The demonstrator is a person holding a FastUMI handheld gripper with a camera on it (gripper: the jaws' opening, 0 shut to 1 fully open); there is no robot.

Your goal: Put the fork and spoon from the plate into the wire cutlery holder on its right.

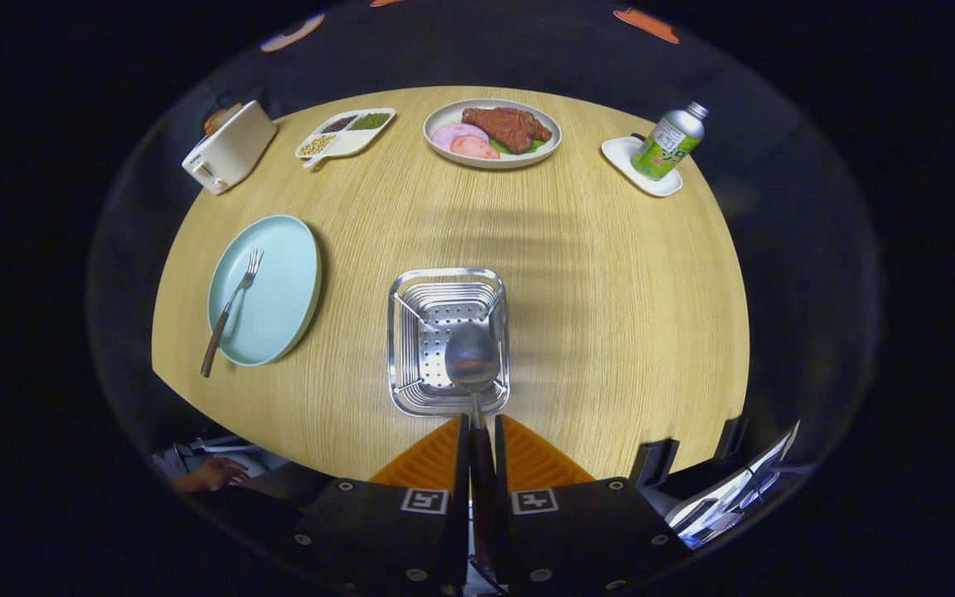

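Note:
My gripper (480, 431) is shut on the handle of the spoon (471, 358), both orange fingers pressing it. The spoon's bowl hangs over the near part of the wire cutlery holder (401, 332), a square steel basket just ahead of the fingers on the wooden table. Left of the holder lies the pale blue plate (283, 274). The fork (230, 308) rests on it, tines pointing away, its dark handle sticking out over the plate's near rim.
Beyond the holder stand a plate of meat and ham (492, 133), a divided dish of beans (345, 133), a white toaster (229, 148) and a bottle (670, 141) on a white coaster. A person's hand (214, 474) rests below the table's near left edge.

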